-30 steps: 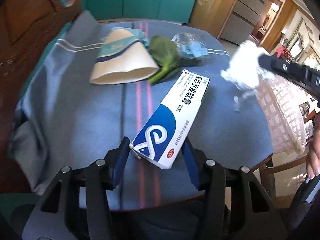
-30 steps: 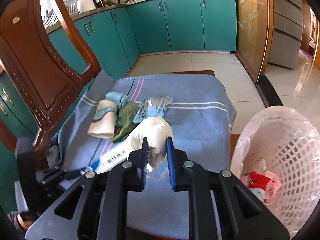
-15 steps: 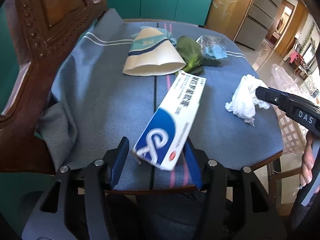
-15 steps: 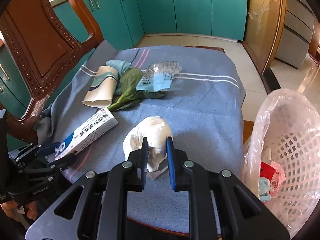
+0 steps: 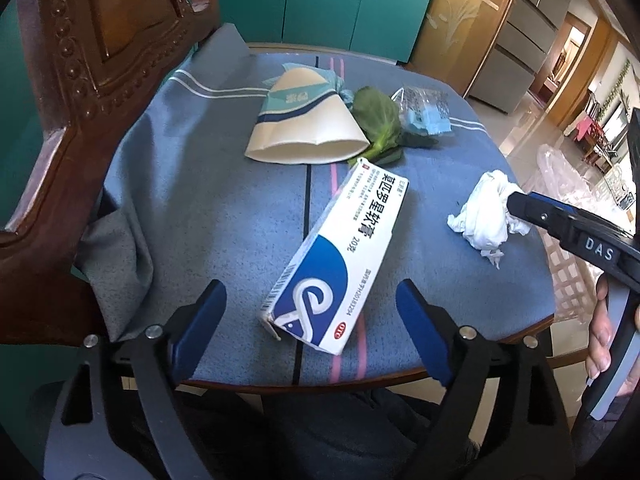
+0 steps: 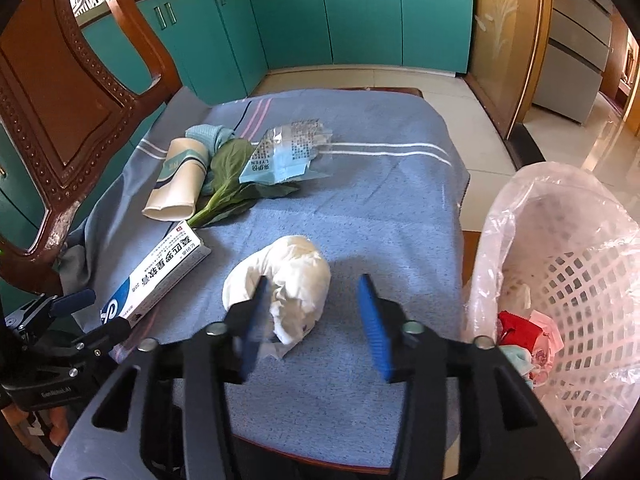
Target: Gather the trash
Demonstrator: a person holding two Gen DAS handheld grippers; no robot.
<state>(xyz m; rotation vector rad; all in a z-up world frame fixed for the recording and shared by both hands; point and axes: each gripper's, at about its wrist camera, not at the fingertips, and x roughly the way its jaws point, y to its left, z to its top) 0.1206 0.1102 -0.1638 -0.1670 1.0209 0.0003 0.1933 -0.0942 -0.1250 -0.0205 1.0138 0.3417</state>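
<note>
A white and blue ointment box (image 5: 336, 256) lies on the blue cloth, just ahead of my open left gripper (image 5: 312, 320), which is empty. It also shows in the right wrist view (image 6: 160, 268). A crumpled white tissue (image 6: 284, 280) lies on the cloth between the fingers of my open right gripper (image 6: 316, 320); it shows in the left wrist view (image 5: 484, 216) too. A flattened paper cup (image 5: 304, 128), a green leaf (image 5: 380, 120) and a clear wrapper with blue print (image 5: 424, 112) lie at the far side.
A white lattice basket (image 6: 568, 280) lined with a plastic bag stands to the right of the table and holds some trash. A carved wooden chair back (image 5: 80, 80) rises on the left. Teal cabinets (image 6: 360, 16) stand behind.
Both grippers have opened. The ointment box left my left gripper and lies flat on the cloth. The tissue left my right gripper and rests on the cloth.
</note>
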